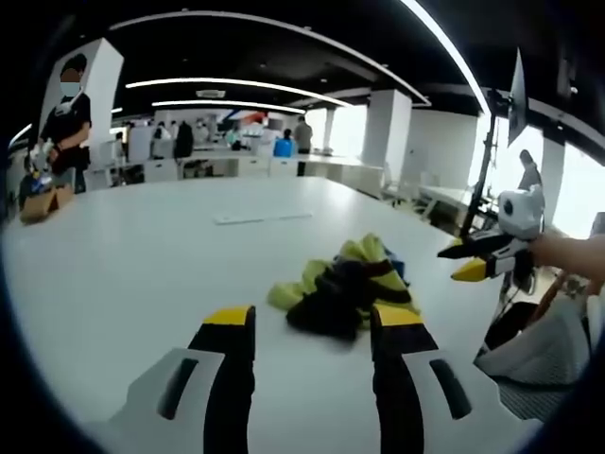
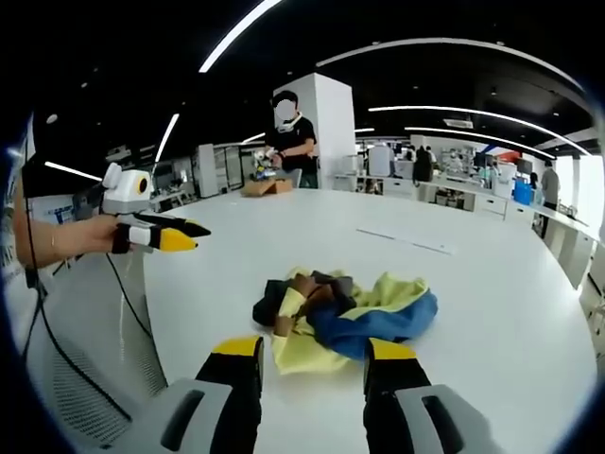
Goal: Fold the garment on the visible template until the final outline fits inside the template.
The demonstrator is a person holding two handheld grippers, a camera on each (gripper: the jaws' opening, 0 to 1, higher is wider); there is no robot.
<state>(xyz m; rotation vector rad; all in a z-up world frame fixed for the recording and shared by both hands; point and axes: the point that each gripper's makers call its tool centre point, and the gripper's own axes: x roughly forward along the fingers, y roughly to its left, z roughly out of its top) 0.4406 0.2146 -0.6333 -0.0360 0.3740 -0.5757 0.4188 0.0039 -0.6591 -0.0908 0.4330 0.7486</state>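
While the crumpled garment [image 1: 345, 288] [image 2: 345, 317] lies bunched on the white table [image 1: 142, 246] [image 2: 492, 293], just past your jaw tips at about 1 o'clock in the left gripper view, both tools hover off it. Your left gripper [image 1: 312, 326] [image 2: 180, 235] and right gripper [image 2: 312, 355] [image 1: 468, 260] each stand spread apart, holding nothing.

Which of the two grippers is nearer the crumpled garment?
Hard to call; perhaps the right gripper, jaws open just short of the crumpled garment. The left gripper, also open, sits just short of its opposite edge.
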